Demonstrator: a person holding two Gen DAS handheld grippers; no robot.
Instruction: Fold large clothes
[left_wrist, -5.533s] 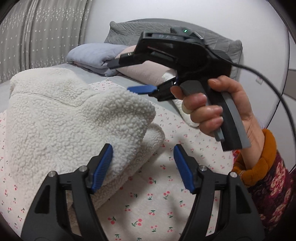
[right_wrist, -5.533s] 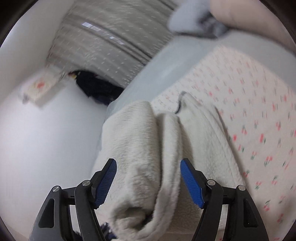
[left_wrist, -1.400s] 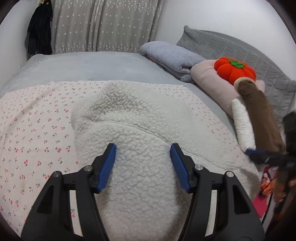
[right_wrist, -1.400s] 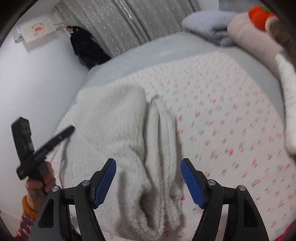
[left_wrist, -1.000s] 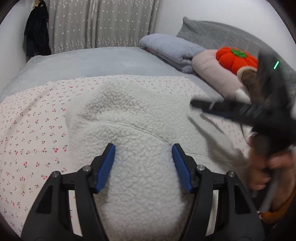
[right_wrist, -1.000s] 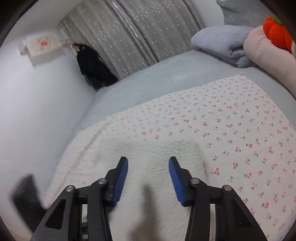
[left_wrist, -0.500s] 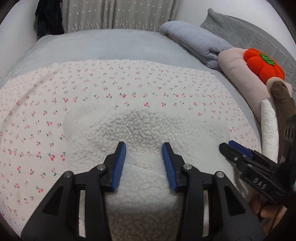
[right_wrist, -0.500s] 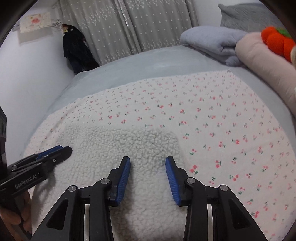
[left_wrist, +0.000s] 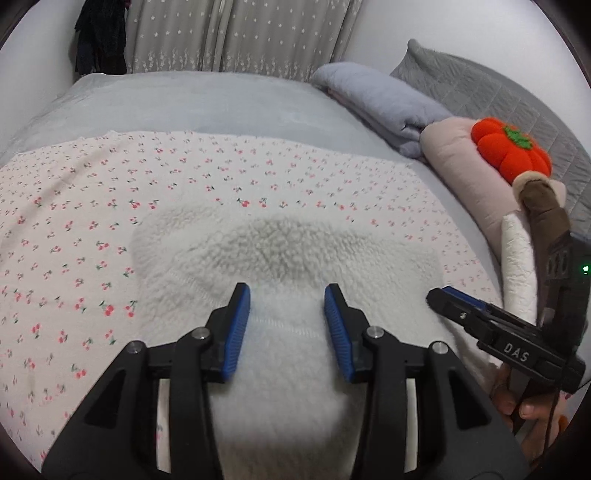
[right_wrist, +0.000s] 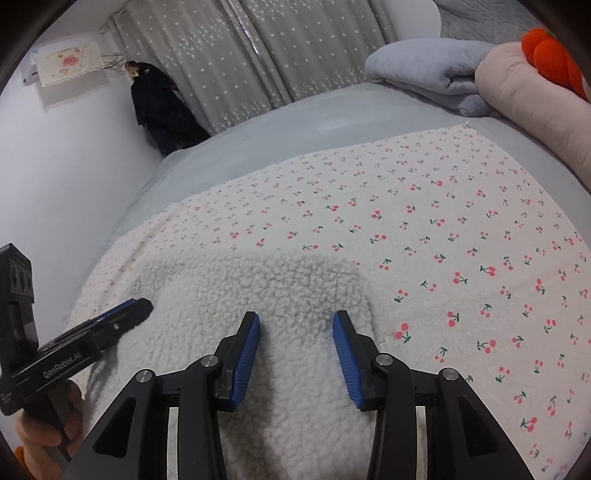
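Folded cream sherpa-fleece garment lies on cherry-print pale sheet, near edge of grey bed. L tool: pads apart, fleece between, not pinched; jaws closed partway within last sec. R tool: released, jaws just opening over fleece's R edge. Open sheet beyond and R of garment. L view only: orange plush pumpkin whole, pink pillow. R view only: black clothing by wall.
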